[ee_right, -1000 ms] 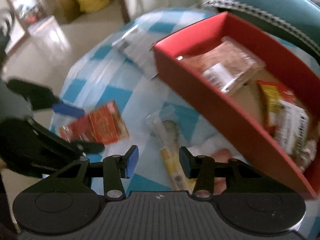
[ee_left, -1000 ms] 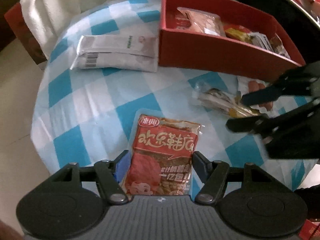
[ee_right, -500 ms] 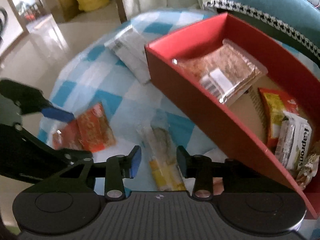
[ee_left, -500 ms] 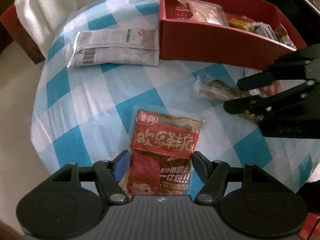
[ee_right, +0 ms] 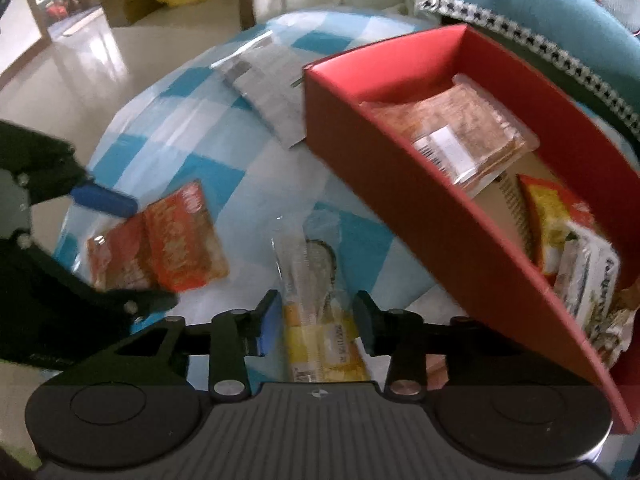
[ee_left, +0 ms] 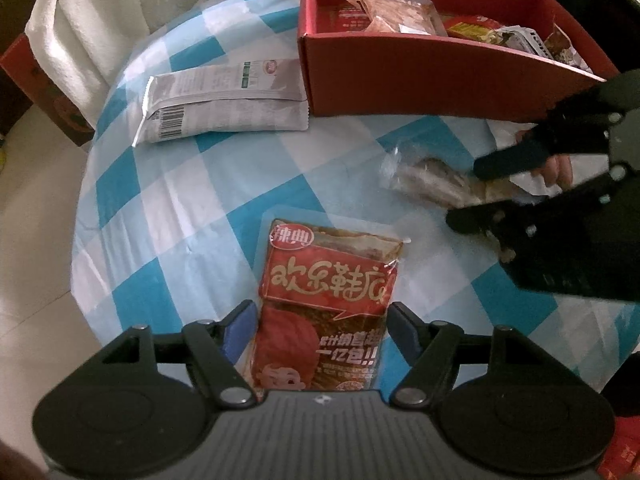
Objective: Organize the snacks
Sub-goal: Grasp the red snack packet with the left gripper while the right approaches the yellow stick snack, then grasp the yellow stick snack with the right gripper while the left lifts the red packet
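A red snack packet point(ee_left: 328, 292) with gold lettering lies flat on the checked tablecloth. My left gripper point(ee_left: 320, 324) straddles its near end, jaws opening, pads just clear of its edges. A clear packet with a yellow end point(ee_right: 316, 320) lies beside the red box point(ee_right: 400, 184). My right gripper point(ee_right: 316, 308) is over it, jaws closing, with the packet between the fingers and a thin gap still showing. The left wrist view shows the same right gripper point(ee_left: 484, 192) around that clear packet point(ee_left: 432, 180). In the right wrist view the left gripper point(ee_right: 132, 252) frames the red packet point(ee_right: 172, 252).
The red box point(ee_left: 420, 76) holds several snacks. A silver-grey packet point(ee_left: 224, 104) lies left of it on the round table point(ee_left: 160, 208). A pink snack point(ee_left: 556, 168) shows behind the right gripper. A chair draped in white cloth point(ee_left: 80, 20) stands beyond the table's edge.
The right gripper has come down over the clear packet and its jaws have narrowed around it. The left gripper's jaws have widened slightly about the red packet.
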